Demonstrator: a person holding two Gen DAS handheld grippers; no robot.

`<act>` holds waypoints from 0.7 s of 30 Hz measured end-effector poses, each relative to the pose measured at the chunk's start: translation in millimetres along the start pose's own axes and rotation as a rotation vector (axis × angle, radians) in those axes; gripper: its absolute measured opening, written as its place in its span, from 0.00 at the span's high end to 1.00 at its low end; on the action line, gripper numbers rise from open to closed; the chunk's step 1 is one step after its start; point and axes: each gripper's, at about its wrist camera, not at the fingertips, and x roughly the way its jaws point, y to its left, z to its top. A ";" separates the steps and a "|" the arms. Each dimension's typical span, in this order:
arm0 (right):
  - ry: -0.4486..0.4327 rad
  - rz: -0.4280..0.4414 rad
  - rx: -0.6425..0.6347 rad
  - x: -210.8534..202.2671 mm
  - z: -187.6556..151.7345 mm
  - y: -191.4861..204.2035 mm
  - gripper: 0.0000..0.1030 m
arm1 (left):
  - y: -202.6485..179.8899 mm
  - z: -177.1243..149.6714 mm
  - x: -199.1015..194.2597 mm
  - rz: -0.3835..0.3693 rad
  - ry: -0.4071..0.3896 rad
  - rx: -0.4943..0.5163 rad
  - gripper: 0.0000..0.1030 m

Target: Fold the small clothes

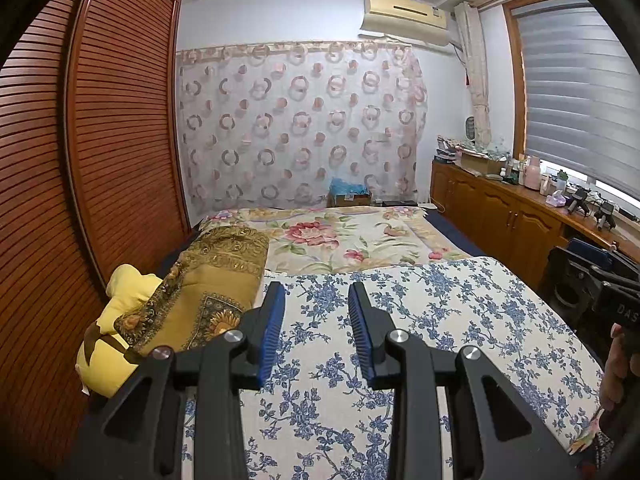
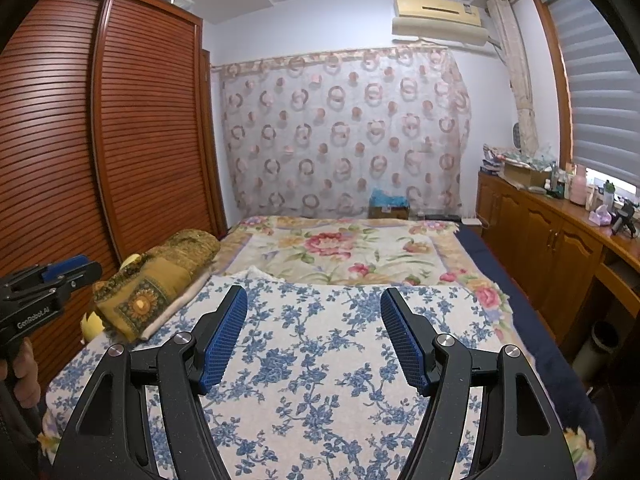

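Small clothes to fold could not be made out in either view; only bedding lay on the bed. A blue-flowered cloth (image 1: 400, 320) covered the near part of the bed, and a blanket with red and pink flowers (image 1: 340, 236) covered the far part. A folded golden-brown patterned cloth (image 1: 208, 292) lay at the left edge of the bed, and a yellow soft thing (image 1: 116, 320) was just beside it, partly under it.

The left tongs (image 1: 316, 328) were over the blue-flowered cloth with a narrow gap between the blue pads, and nothing was between them. The right tongs (image 2: 314, 336) stood much wider open, also with nothing between them, over the same cloth. A hand (image 2: 20, 368) held the handle of the left tongs at the left border of the right wrist view.

A brown slatted wardrobe (image 1: 100, 140) stood left of the bed. A curtain with ring patterns (image 1: 300, 120) hung at the far wall, and a wooden worktop (image 1: 520, 196) with bottles ran along the right side under the window.
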 end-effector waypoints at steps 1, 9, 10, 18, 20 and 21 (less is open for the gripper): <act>0.000 0.001 0.001 0.2 0.1 0.1 0.31 | 0.0 -0.1 0.0 0.001 0.000 0.000 0.70; -0.001 -0.002 0.002 -1.7 -0.4 -1.0 0.31 | 0.4 0.4 -0.5 0.002 -0.002 -0.001 0.69; -0.001 -0.003 0.002 -1.9 -0.4 -1.0 0.31 | 0.6 0.9 -1.1 0.002 -0.003 -0.001 0.69; -0.001 -0.006 0.001 -2.4 -0.3 -3.2 0.31 | 1.3 0.7 -1.2 0.003 -0.003 -0.001 0.69; -0.001 -0.003 0.002 -2.5 -0.3 -3.5 0.31 | 1.3 0.8 -1.3 0.004 -0.003 0.000 0.69; -0.001 -0.004 0.002 -2.4 -0.4 -3.3 0.31 | 1.4 0.6 -1.2 0.004 -0.003 0.000 0.69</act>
